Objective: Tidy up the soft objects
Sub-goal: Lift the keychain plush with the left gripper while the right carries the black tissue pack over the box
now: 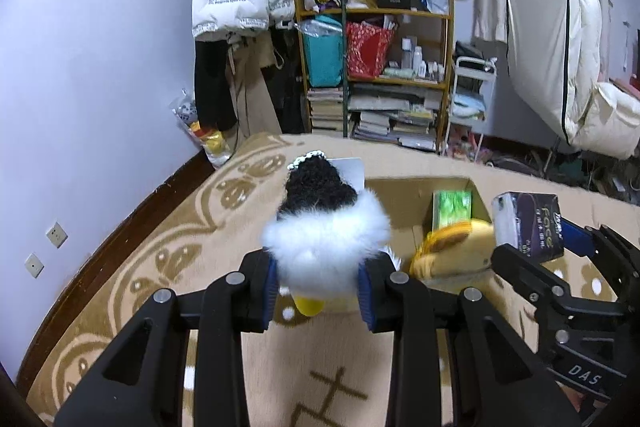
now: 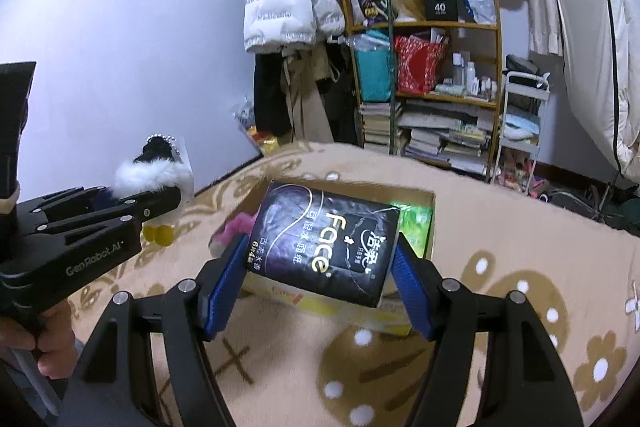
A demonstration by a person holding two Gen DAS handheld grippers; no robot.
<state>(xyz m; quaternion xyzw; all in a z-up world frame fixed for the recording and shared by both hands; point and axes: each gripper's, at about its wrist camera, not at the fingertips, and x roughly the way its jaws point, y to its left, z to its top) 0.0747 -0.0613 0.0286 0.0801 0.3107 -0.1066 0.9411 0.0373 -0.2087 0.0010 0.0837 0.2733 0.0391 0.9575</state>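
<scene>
L tongs (image 1: 318, 285) clamped on plush (image 1: 326, 227), held above blanket, just left of box (image 1: 416, 191). Plush: light, squashy, fur slick; grip on white body mid-section looks secure enough. R tongs (image 2: 320, 273) pinch tissue pack (image 2: 326, 241) by its short sides, over the box. Pack soft w/ slippery film wrap, compresses; squeeze mid-sides, not corners. Green pack (image 1: 452, 209) and yellow toy (image 1: 452, 251) in box.

box (image 1: 420, 187) mouth seemingly open, green pack (image 1: 452, 209) inside
</scene>
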